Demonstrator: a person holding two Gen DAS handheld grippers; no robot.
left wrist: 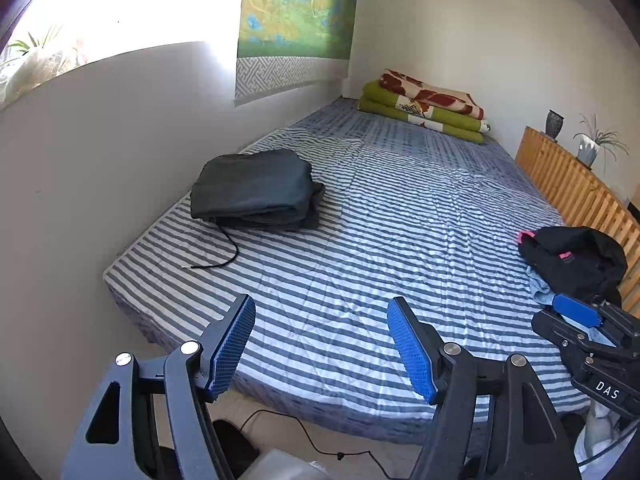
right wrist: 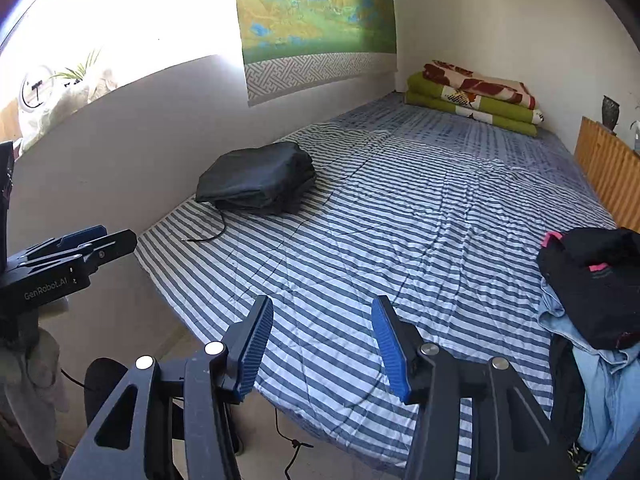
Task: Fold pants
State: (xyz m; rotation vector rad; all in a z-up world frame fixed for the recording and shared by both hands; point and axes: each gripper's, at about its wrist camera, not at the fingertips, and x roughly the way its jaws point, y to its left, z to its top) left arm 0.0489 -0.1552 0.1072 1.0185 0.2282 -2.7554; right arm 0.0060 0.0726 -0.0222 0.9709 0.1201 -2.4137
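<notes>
Dark folded pants (left wrist: 254,190): done, far left on bed (left wrist: 400,240)
Clothes pile (right wrist: 592,292): unfolded, near right
Left gripper (left wrist: 322,346): released, empty
Right gripper (right wrist: 322,348): released, empty

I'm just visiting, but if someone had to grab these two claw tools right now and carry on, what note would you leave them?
Left gripper: open, empty, over the near edge of the striped bed.
Right gripper: open, empty, beside it.
Done: dark folded pants stacked by the wall.
Left: the unfolded clothes pile, black on top and light blue denim beneath, at the bed's right edge. Take the next item from there.
</notes>
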